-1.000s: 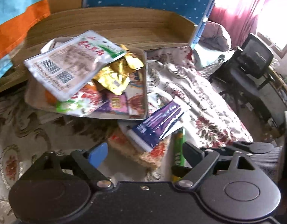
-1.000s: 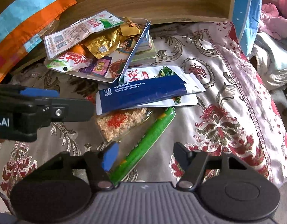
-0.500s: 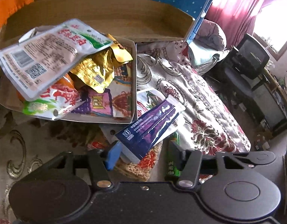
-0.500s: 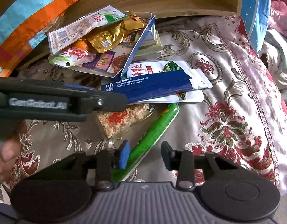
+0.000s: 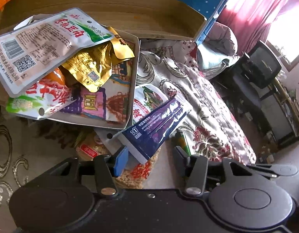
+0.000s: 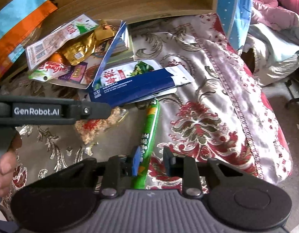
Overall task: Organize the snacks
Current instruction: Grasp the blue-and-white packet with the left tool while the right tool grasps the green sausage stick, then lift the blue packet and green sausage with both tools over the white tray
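Observation:
A shallow cardboard tray (image 5: 133, 89) holds several snack pouches. Beside it a navy blue packet (image 5: 159, 122) lies across a white-and-green pouch (image 5: 147, 99) and a rice-cracker packet (image 5: 137, 172). My left gripper (image 5: 149, 158) is half open with the navy packet's near end between its jaws, against the blue pad and apart from the other finger. In the right wrist view one of its fingers (image 6: 95, 111) reaches the navy packet (image 6: 136, 85). My right gripper (image 6: 152, 162) is closing around a green stick snack (image 6: 151, 122), which touches the blue pad only.
Everything lies on a floral bedspread (image 6: 207, 106) that drops off at the right. A wooden board (image 5: 110, 5) stands behind the tray. An orange and blue cloth (image 6: 17, 25) hangs at the left, and a hand (image 6: 3, 167) holds the left gripper. An office chair (image 5: 262, 68) stands beyond the bed.
My left gripper came down and forward and narrowed around the navy packet's end. My right gripper's jaws narrowed around the green stick, which now stands steeper in its view.

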The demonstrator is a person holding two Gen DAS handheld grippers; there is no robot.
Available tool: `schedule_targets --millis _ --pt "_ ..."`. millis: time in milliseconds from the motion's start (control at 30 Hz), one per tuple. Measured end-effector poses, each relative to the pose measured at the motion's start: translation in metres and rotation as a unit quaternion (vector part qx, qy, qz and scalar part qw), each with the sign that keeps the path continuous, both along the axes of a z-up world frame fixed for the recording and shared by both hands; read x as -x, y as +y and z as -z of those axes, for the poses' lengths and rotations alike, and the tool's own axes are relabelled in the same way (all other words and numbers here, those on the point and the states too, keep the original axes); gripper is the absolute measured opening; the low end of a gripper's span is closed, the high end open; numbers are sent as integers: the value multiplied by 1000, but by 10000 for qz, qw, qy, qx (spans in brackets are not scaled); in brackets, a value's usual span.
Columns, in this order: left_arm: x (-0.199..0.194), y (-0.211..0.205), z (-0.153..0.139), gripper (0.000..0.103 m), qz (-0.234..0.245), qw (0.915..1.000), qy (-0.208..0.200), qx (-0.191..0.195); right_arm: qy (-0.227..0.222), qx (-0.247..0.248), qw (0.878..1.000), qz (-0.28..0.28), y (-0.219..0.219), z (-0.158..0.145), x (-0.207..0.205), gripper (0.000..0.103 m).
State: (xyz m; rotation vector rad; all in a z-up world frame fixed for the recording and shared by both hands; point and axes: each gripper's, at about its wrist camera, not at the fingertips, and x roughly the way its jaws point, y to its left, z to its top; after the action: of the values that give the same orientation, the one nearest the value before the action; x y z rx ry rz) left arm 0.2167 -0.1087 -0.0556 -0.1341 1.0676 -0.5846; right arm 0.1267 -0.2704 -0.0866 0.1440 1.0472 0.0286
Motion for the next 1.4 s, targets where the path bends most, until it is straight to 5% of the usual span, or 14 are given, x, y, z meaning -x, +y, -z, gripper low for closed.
schedule_targets --millis 133,400,533,733,1067,1133,1400 --pt "-2 -10 0 41 134 9999 36 24 -7 245 9996 165 -5 -1 3 12" --pt "6 -23 -22 39 665 9976 -95 -141 -99 -176 9989 426 -31 -1 7 15" --pt "-6 -33 -38 48 857 9953 -419 -181 -262 -463 9977 428 -32 -6 10 24" --pt "-30 -77 -35 60 1415 9832 -842 -791 -166 -387 9988 238 -22 -1 1 28" --pt "-51 -125 0 60 2253 9577 -620 -1677 10 -416 9989 208 -17 13 -4 33" --pt "-53 -128 5 60 2283 9560 -538 -1760 66 -397 9989 239 -17 15 -3 24" --pt "-49 -139 14 46 2466 9424 -713 -2144 89 -361 9968 704 -39 13 6 19"
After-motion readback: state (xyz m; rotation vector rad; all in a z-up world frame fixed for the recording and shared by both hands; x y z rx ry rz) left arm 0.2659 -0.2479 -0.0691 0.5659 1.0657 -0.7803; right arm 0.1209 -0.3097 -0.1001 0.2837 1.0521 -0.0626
